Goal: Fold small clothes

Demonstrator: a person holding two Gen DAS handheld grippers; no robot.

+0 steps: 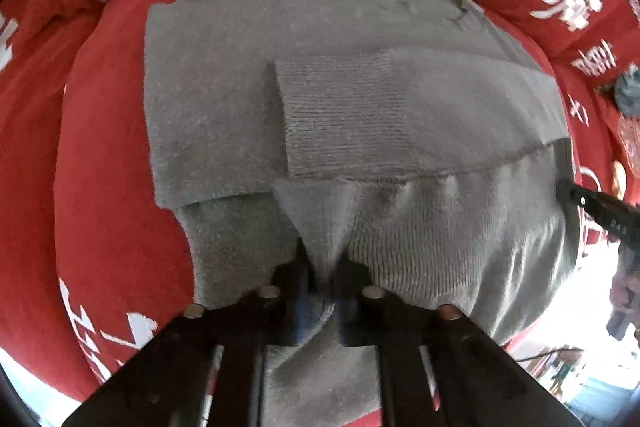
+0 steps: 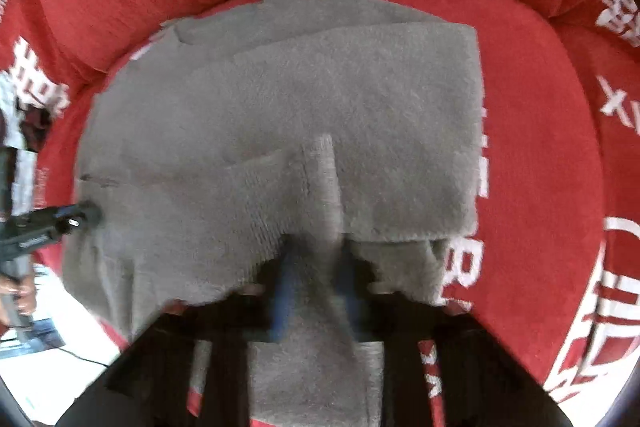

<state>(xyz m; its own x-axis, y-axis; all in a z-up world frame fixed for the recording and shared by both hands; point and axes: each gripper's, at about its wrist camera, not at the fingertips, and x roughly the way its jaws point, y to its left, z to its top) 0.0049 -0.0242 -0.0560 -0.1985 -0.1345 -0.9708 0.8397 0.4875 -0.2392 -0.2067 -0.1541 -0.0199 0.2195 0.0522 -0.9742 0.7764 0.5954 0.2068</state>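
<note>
Left wrist view: one grey knit sweater (image 1: 320, 99) lies mid-frame on the red cushion (image 1: 100, 147), both sleeves already folded across. The left gripper (image 1: 322, 263) at bottom centre has its jaws pinched on the hem. The other gripper pokes in at the right edge.

Right wrist view: same single sweater (image 2: 300, 99), and the right gripper (image 2: 316, 267) is clamped on the hem too. Looks like the bottom-up fold is next, so both need to lift together toward the collar.
</note>
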